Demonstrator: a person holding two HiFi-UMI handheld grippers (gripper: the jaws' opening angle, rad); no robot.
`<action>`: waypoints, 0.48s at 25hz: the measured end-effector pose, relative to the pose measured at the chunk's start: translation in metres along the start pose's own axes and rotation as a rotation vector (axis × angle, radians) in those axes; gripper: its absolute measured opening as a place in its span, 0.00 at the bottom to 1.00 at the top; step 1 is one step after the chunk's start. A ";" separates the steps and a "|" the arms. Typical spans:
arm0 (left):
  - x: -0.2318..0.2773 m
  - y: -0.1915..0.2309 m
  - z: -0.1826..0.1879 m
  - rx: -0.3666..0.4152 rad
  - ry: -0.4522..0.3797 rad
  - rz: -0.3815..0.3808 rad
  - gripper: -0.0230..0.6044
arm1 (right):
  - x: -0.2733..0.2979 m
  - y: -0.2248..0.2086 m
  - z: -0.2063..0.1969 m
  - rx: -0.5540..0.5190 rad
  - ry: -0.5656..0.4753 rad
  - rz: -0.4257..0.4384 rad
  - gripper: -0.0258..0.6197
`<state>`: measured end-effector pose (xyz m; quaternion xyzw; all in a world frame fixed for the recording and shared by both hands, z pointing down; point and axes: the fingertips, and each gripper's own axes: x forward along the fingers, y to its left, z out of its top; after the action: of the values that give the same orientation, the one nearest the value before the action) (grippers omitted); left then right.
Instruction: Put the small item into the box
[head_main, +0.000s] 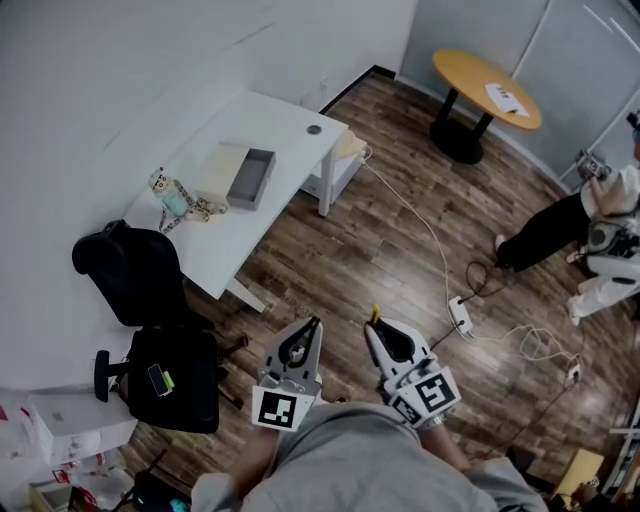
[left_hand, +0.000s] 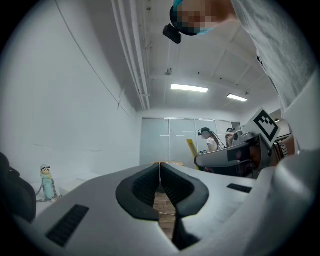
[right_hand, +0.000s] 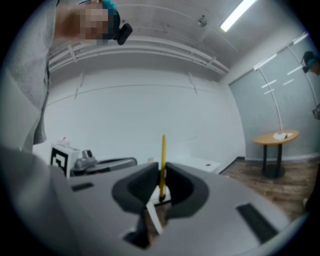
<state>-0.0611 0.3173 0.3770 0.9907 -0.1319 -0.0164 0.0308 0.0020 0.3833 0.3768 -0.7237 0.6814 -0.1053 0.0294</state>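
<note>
No legible text anywhere.

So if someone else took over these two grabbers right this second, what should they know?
Left gripper: shut, empty.
Right gripper: shut on a thin yellow stick that pokes up past the jaws.
The open grey box sits on the white table, ahead and to the left, some way off across the floor.
Done: stick is in hand. Left: walk over, put it into the box.

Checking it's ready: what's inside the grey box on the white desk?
The open grey rectangular box on the white desk shows only bare grey floor. Its near wall may cover a narrow strip of it.
</note>
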 end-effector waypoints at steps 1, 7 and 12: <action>0.005 0.006 0.000 -0.003 0.000 -0.006 0.10 | 0.006 -0.003 0.001 0.000 0.001 -0.009 0.14; 0.031 0.048 -0.001 -0.013 0.002 -0.026 0.10 | 0.050 -0.012 0.006 0.018 -0.002 -0.036 0.14; 0.048 0.078 0.002 -0.007 -0.002 -0.052 0.10 | 0.084 -0.015 0.011 0.030 -0.016 -0.060 0.14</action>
<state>-0.0350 0.2292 0.3790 0.9936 -0.1063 -0.0188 0.0336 0.0228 0.2996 0.3784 -0.7441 0.6575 -0.1105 0.0426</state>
